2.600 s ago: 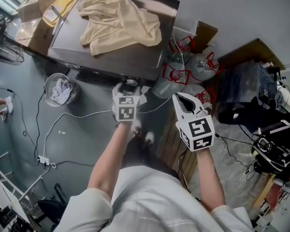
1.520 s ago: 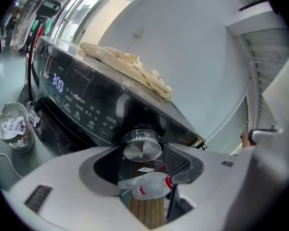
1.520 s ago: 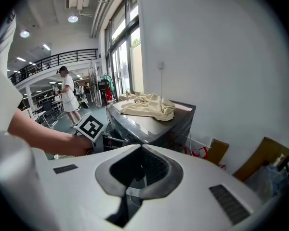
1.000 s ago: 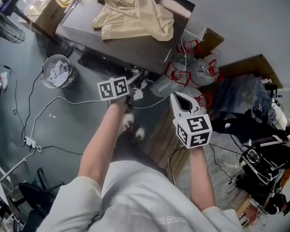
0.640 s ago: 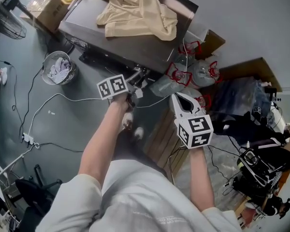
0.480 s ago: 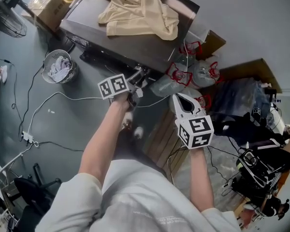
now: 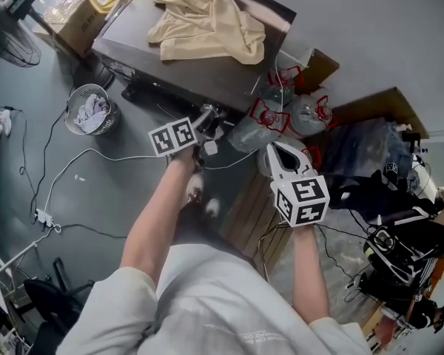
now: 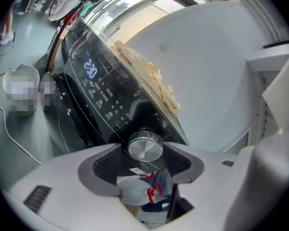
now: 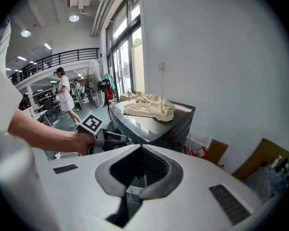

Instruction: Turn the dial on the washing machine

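The washing machine stands in front of me with a beige cloth lying on its lid. Its black control panel shows a lit display. In the left gripper view the round silver dial sits right between the two pads at the jaw tips. My left gripper is shut on this dial, its marker cube rolled to one side. My right gripper hangs to the right of the machine, shut and holding nothing.
A wire basket with a rag stands on the floor at the left, near a white cable and a power strip. Cardboard boxes lie at the far left. Plastic bags and dark equipment crowd the right.
Since the earliest frame my left gripper has reached up to the dial and rolled, so its marker cube faces another way. Over the last half second it holds there. The right gripper has barely moved.
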`<state>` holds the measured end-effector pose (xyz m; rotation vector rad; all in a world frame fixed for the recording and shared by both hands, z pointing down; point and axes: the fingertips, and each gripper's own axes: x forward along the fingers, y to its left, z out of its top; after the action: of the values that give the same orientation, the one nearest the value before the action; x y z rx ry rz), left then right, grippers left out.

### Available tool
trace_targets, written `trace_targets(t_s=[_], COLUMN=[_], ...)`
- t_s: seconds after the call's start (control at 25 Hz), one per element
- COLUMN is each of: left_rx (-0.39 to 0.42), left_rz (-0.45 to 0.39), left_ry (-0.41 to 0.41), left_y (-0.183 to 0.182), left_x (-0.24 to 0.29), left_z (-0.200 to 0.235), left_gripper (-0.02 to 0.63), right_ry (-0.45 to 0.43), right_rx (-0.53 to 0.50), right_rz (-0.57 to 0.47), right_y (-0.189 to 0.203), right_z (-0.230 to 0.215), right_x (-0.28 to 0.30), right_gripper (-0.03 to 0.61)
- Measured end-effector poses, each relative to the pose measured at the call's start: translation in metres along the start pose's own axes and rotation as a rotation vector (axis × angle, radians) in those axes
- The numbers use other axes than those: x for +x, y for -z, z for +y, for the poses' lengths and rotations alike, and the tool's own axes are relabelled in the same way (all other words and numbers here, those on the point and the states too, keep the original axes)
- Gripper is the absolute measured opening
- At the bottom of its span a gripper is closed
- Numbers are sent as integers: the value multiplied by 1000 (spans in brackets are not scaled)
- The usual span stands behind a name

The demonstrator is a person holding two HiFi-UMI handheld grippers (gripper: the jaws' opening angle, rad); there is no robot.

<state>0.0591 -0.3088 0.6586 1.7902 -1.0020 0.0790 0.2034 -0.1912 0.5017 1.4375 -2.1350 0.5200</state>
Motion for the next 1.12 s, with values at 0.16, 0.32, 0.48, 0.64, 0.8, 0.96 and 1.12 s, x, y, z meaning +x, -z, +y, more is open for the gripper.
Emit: trace_targets(t_s=[0.16, 0.32, 0.48, 0.64, 0.8, 0.96, 1.12], left_rx=[151, 383, 638, 942, 1071, 1183, 1273], left_rz=[-59, -145, -262, -272, -307, -373, -461], left_ry=[-83, -124, -147, -158, -148, -171, -142], left_y=[-26, -66, -114, -137, -151, -167, -178], left_x=[-33, -76, -126, -168, -205, -242, -273], left_z=[0, -24, -63, -104, -131, -157, -196], left_gripper=[244, 142, 46, 29, 21, 20, 20], right_ry=[6, 15, 6, -3, -6, -9, -6], right_rx=[-26, -62, -124, -167, -255, -311, -363], right_rz=[-42, -101, -184, -269, -334, -408, -471], right_y=[-18, -44, -85, -128, -167, -196, -218], right_z=[-1, -1, 4, 14, 32, 50, 64], right_x=[-9, -22, -31, -43, -52, -68, -87], right_gripper=[15, 15, 15, 15, 15, 15, 15])
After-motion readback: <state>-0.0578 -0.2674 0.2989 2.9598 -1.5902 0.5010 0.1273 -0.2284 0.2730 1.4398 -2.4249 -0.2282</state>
